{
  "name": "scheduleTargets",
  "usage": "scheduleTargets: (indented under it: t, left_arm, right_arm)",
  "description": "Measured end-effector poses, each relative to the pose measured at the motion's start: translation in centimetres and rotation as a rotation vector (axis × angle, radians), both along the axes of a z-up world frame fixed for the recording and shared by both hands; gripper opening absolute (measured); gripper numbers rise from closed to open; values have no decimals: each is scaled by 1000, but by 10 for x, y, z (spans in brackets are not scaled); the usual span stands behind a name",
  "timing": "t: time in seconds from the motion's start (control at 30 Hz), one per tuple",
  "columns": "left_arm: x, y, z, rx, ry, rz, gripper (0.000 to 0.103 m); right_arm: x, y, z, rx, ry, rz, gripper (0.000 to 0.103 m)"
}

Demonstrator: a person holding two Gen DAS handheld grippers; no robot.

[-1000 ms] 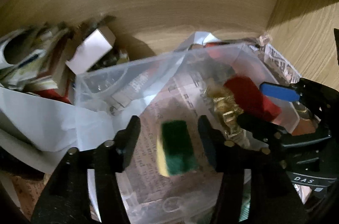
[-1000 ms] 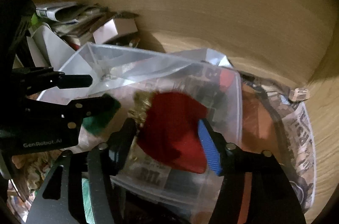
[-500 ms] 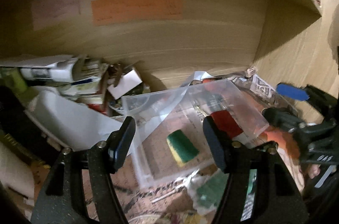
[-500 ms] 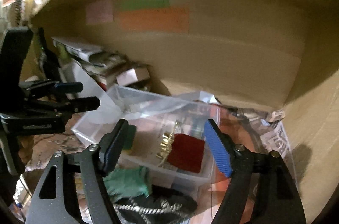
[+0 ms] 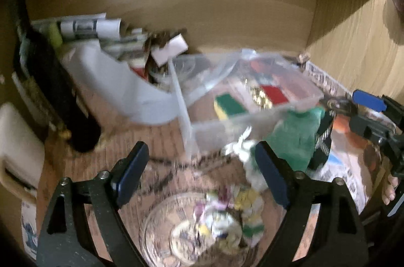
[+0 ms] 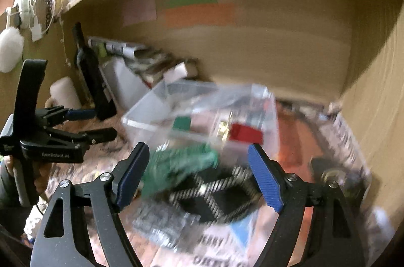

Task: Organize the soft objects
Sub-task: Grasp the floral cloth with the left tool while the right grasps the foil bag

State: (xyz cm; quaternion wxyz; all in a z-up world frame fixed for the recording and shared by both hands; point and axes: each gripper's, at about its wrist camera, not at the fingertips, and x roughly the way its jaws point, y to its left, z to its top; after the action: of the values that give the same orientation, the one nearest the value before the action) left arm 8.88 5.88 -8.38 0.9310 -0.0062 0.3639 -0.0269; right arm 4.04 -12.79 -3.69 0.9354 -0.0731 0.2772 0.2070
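Note:
A clear plastic bin (image 5: 192, 133) (image 6: 141, 119) stands on the wooden table. A green and yellow sponge (image 5: 228, 103) (image 6: 182, 122) and a red soft piece (image 5: 274, 93) (image 6: 243, 132) with gold trim lie inside it. A green cloth (image 5: 293, 138) (image 6: 176, 163) and a black and white strap (image 6: 227, 193) lie in front of the bin. My left gripper (image 5: 199, 173) is open and empty, pulled back from the bin above a glass bowl (image 5: 156, 229). My right gripper (image 6: 199, 176) is open and empty over the cloth and strap.
The glass bowl holds small colourful bits. A dark bottle (image 5: 55, 90) (image 6: 88, 70), a white tub (image 5: 113, 80) and rolled papers (image 5: 88, 26) stand at the left. Newspaper (image 6: 341, 140) covers the right. Wooden shelf walls close the back and right.
Both grippers have let go and pulled back out of the bin. The sponge and the red piece now lie in the bin. The frames are blurred by motion.

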Motion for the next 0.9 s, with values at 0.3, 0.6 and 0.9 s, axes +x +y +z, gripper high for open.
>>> scheduleTargets:
  t: [0.3,0.6,0.9]
  left_arm:
    - [-25,-1,-42,-61,105,4,87]
    - [-37,-20,-66,-44,155,-37,87]
    - [-39,-33,-76,-27,113,-60,74]
  right_arm:
    - [-14,6,-53,9,173,-1,78]
    - [-14,14,-84,8,284,43,77]
    - [-16,10,-84,-19,261,64,43]
